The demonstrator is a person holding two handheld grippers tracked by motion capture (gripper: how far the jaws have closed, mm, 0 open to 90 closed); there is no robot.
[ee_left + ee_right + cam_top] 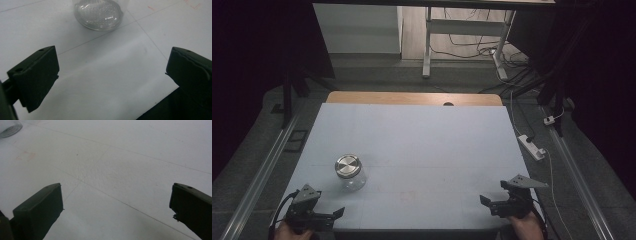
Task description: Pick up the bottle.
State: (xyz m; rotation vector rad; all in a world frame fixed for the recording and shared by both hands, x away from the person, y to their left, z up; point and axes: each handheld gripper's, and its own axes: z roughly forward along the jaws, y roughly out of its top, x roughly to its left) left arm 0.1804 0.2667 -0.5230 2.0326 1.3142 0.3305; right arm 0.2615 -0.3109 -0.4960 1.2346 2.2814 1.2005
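Observation:
A clear glass jar [350, 172] with a silver metal lid stands upright on the white table top [422, 150], left of centre and toward the front. My left gripper [329, 216] rests at the front left corner, open, with the jar a short way beyond it. In the left gripper view the jar's base [98, 13] sits ahead of the wide-apart jaws, nothing between them. My right gripper [490, 204] is at the front right, open and empty. In the right gripper view the jar's base [10, 128] shows at the top left edge.
The table's wooden far edge [412, 97] has a small cable hole. On the carpet to the right lies a white power strip [532, 146] with cables. A desk frame [462, 40] stands behind the table. Dark curtains close off both sides.

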